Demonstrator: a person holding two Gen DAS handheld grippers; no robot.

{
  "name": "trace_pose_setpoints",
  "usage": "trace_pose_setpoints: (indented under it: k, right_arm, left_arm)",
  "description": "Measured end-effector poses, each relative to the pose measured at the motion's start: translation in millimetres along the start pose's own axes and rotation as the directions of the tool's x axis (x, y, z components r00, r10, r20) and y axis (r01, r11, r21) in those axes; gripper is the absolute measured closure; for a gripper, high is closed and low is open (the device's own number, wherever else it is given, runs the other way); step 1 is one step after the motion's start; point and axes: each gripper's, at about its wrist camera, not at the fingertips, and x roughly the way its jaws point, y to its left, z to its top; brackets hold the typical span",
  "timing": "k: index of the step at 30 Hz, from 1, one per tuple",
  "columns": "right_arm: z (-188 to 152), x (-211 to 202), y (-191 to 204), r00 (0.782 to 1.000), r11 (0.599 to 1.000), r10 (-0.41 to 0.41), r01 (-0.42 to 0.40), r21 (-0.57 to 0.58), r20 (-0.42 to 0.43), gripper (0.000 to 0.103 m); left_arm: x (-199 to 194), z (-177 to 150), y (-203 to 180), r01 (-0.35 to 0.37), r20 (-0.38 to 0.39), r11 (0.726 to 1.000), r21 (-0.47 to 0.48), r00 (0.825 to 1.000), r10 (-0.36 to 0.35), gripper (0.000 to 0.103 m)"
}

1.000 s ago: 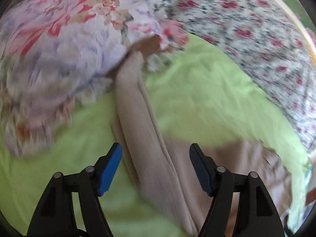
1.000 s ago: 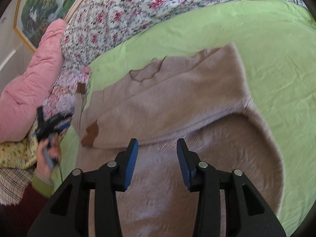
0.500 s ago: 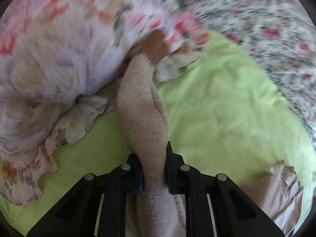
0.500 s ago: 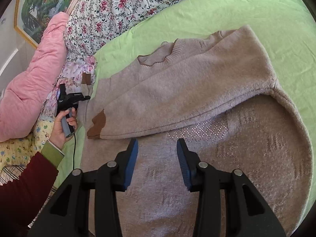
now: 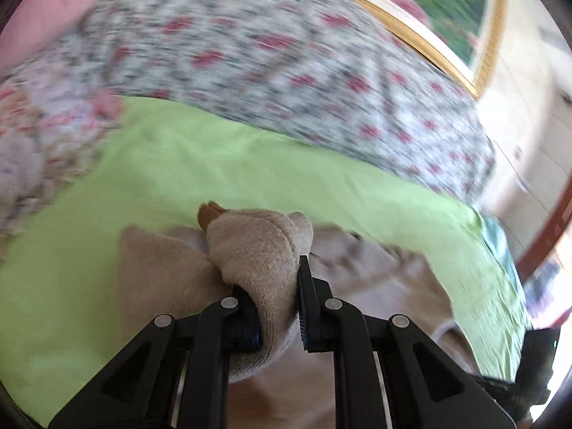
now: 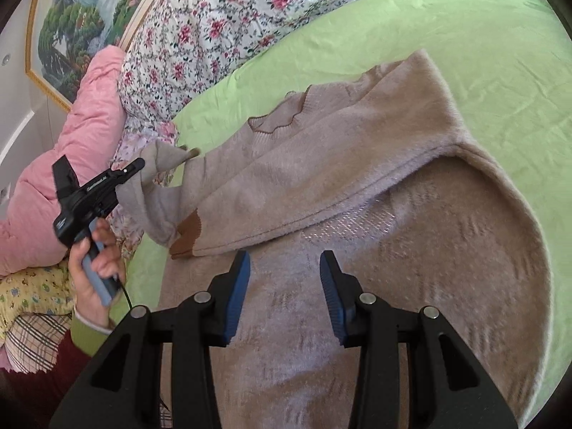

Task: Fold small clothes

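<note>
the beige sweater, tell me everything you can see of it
The sweater is a fuzzy beige knit with dark brown trim at its scalloped neckline and cuffs, and a faint diamond pattern across the chest. It lies flat on the green sheet, one sleeve already folded across the body. The other sleeve is bunched and lifted off the bed, pinched in the left claw. The right claw hovers open over the lower body, apparently not touching.

Place: a home bedroom.
Bed: a green sheet [image 6: 482, 35] is covering the mattress.
Bedding: a flowered quilt [image 6: 221, 25] and a pink duvet [image 6: 64, 164] are lying bunched along the sheet's edge.
Wall: a gold-framed landscape painting [image 6: 82, 14] is hanging behind the bedding.
Laundry: patterned clothes [image 6: 32, 293] are lying heaped beside the sheet.
</note>
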Motion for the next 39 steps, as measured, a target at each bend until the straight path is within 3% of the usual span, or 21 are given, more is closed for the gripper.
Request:
trace_pose_setpoints:
  k: [5, 10, 12, 14, 16, 20, 23, 26, 30, 34, 37, 39]
  right_arm:
    - [-0.5, -18.8, -12.0, 1.0, 0.999, -0.008, 0.007, 0.039, 0.029, 0.061]
    - [2.2, -31.1, -19.7, 0.999, 0.998, -0.02, 0.018, 0.052, 0.047, 0.061]
    - [3.6, -31.6, -20.1, 0.999, 0.998, -0.025, 0.023, 0.05, 0.047, 0.061]
    - [6.9, -28.5, -18.1, 0.999, 0.999, -0.025, 0.024, 0.045, 0.039, 0.061]
    - [12.8, -21.5, -12.3, 0.999, 0.999, -0.016, 0.014, 0.036, 0.033, 0.061]
    - [30.2, 3.2, 6.6, 1.0, 1.0, 0.003, -0.003, -0.012, 0.008, 0.061]
    - [48.8, 27.8, 25.8, 1.0, 0.998, 0.018, -0.019, -0.062, -0.015, 0.061]
    - [77.9, 67.7, 58.0, 0.998, 0.989, 0.028, -0.036, -0.142, -0.057, 0.061]
    - [114.2, 127.0, 98.4, 0.994, 0.967, -0.005, -0.024, -0.253, -0.113, 0.061]
    - [133.3, 187.7, 117.7, 0.978, 0.943, -0.101, 0.037, -0.329, -0.181, 0.061]
    - [133.3, 219.9, 118.0, 0.961, 0.935, -0.155, 0.067, -0.347, -0.231, 0.061]
    - [133.4, 227.3, 116.3, 0.96, 0.932, -0.157, 0.067, -0.355, -0.232, 0.062]
  left_arm:
    - [40.2, -41.6, -60.9, 0.056, -0.11, 0.993, 0.105, 0.993, -0.045, 0.088]
    - [64.2, -76.1, -73.9, 0.048, -0.191, 0.99, 0.13, 0.981, -0.023, 0.082]
    - [66.5, -82.1, -70.2, 0.052, -0.217, 0.991, 0.123, 0.976, -0.024, 0.072]
    - [59.2, -88.3, -64.3, 0.051, -0.224, 0.992, 0.113, 0.974, -0.024, 0.042]
    - [45.3, -96.4, -57.7, 0.043, -0.209, 0.992, 0.118, 0.978, -0.017, 0.035]
    - [12.9, -110.2, -36.7, 0.024, -0.207, 0.991, 0.129, 0.978, 0.004, 0.035]
    - [-15.1, -114.8, -10.6, -0.048, -0.17, 0.991, 0.128, 0.983, 0.07, 0.032]
    - [-29.5, -114.3, 21.7, -0.15, -0.143, 0.981, 0.12, 0.976, 0.167, 0.031]
    - [-20.6, -108.7, 67.3, -0.315, -0.174, 0.946, 0.075, 0.93, 0.324, 0.032]
    - [0.1, -112.4, 99.4, -0.339, -0.247, 0.941, -0.009, 0.913, 0.326, 0.032]
    - [2.7, -119.7, 90.6, -0.368, -0.218, 0.928, 0.047, 0.903, 0.369, 0.03]
    - [5.5, -120.0, 89.0, -0.389, -0.216, 0.919, 0.057, 0.894, 0.392, 0.03]
